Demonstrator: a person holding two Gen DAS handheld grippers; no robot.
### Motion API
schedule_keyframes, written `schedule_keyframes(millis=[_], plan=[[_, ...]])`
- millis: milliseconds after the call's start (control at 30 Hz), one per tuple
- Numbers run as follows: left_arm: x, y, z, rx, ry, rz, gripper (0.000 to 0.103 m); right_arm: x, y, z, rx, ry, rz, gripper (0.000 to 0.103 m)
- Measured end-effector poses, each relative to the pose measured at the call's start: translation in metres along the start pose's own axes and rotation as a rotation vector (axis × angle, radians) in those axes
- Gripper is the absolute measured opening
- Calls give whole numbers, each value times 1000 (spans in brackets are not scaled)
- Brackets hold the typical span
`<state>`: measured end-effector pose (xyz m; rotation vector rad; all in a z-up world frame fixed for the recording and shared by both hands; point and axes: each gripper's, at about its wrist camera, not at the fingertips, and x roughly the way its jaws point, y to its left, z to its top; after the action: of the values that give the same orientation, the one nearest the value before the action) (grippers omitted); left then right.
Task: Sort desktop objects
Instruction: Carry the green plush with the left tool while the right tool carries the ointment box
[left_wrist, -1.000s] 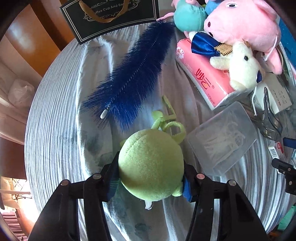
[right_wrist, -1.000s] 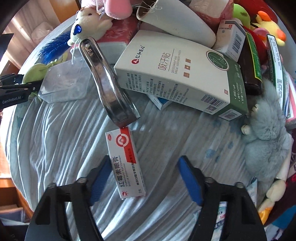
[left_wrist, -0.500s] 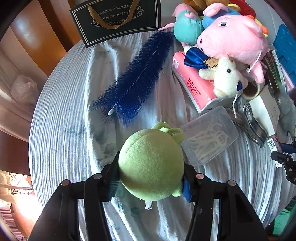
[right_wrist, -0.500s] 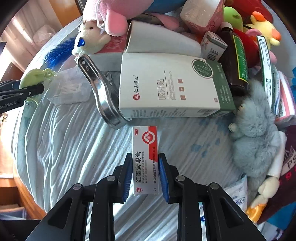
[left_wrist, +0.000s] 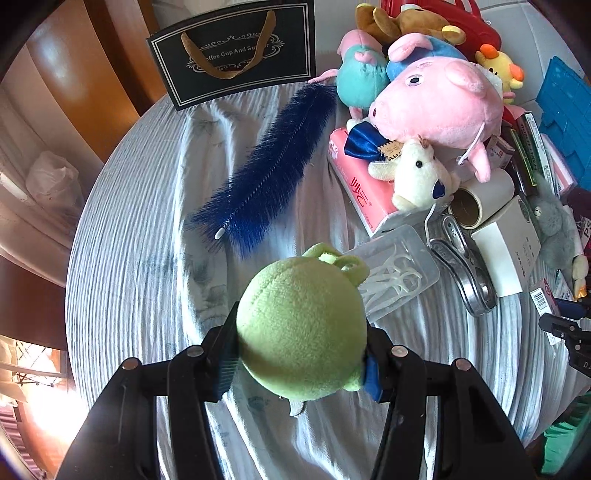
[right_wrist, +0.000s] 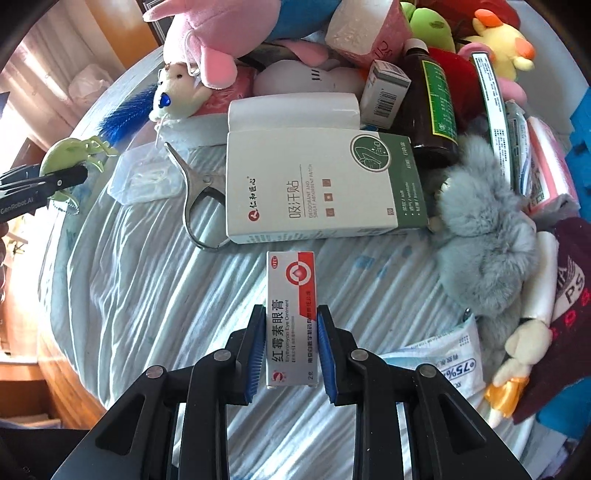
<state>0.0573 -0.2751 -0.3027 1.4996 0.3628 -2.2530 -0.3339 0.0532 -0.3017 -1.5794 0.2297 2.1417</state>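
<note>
Green plush toy (left_wrist: 301, 328) is squeezed in the left gripper (left_wrist: 299, 363), looks lifted off the striped cloth (left_wrist: 140, 236); right gripper (right_wrist: 291, 350) is clamped on the ointment box (right_wrist: 291, 314), near the white-green box (right_wrist: 317, 184).

green toy (left_wrist: 301, 332): short matt plush, fuzzy, pressed between the left gripper (left_wrist: 299, 354) pads
left gripper fingers (left_wrist: 406, 398): black matt plastic, blue ribbed pads
ointment box (right_wrist: 291, 317): smooth printed cardboard, slight sheen, clamped by the right gripper (right_wrist: 291, 350)
tablecloth (left_wrist: 140, 258): pale ribbed cloth, wrinkled
brush (left_wrist: 266, 170): dense blue bristles, white plastic tip
clear box (left_wrist: 395, 273): transparent glossy plastic
clipper (left_wrist: 461, 266): polished reflective metal
bag (left_wrist: 236, 55): black matt paper
bottle (right_wrist: 432, 103): dark glossy, paper label
grey toy (right_wrist: 484, 229): long fluffy fur
</note>
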Motion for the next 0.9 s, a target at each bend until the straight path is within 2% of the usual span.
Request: schedule_keyframes(millis=[367,500,900], plan=[[-37,-11,14,-2,-53,9,53,-31,-26,0,-77,-63,-18,26],[-52,-21,20,3,-79,9,53,-30,-21,12,-77,-83,-30,26],[-95,-53,41,6,-146,5,53,-74,-46,18,-190,-180,-35,26]])
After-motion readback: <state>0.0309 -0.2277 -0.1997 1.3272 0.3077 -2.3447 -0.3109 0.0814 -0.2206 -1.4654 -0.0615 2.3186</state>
